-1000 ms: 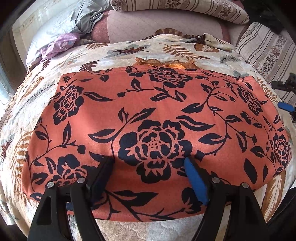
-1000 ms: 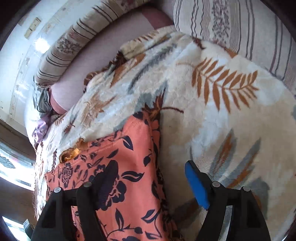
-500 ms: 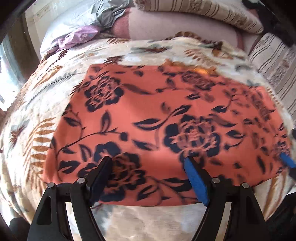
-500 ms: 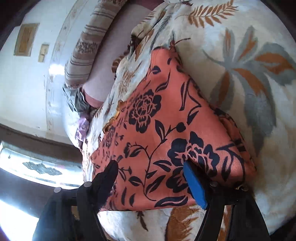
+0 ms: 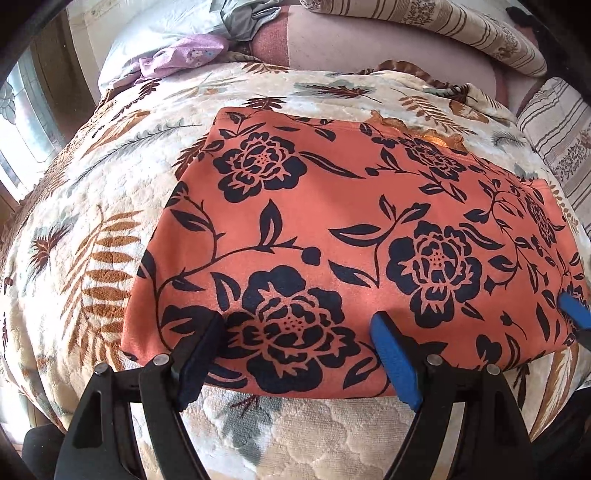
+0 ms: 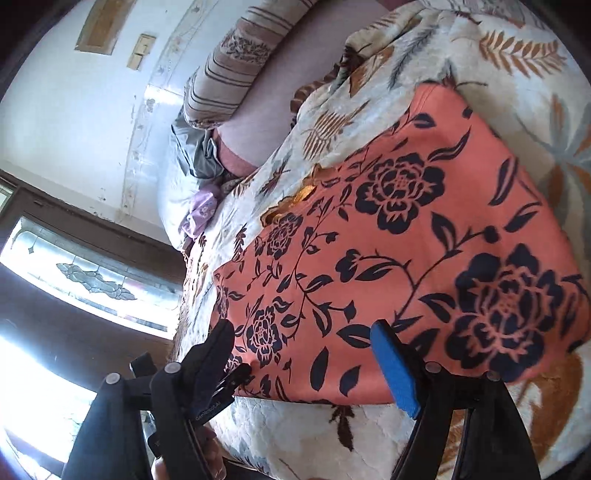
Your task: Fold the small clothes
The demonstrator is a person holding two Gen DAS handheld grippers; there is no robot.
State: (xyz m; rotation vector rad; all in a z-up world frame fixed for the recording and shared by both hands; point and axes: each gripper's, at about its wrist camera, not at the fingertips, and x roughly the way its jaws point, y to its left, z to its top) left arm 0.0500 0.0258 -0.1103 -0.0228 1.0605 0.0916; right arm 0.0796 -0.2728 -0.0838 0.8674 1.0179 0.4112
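Observation:
An orange garment [image 5: 332,221] with dark flowers lies flat and folded into a rectangle on the bed; a strip of gold trim [image 5: 424,133] peeks out at its far edge. My left gripper [image 5: 295,354] hovers open over the garment's near edge, towards its left corner, with nothing between its fingers. In the right wrist view the same garment [image 6: 424,258] runs away to the upper right. My right gripper [image 6: 303,365] stands open over the near edge at the garment's right end. Its blue pad [image 5: 574,314] shows at the right rim of the left wrist view.
A cream blanket [image 5: 92,221] with leaf print covers the bed. Striped pillows [image 5: 443,22], a purple cloth [image 5: 181,55] and a grey cloth [image 5: 251,18] lie at the head. A window [image 6: 92,280] is beyond the bed's left side.
The left gripper slid left along the near edge towards the left corner. The right gripper swung from the blanket beside the garment to over its near right end. Both stayed open.

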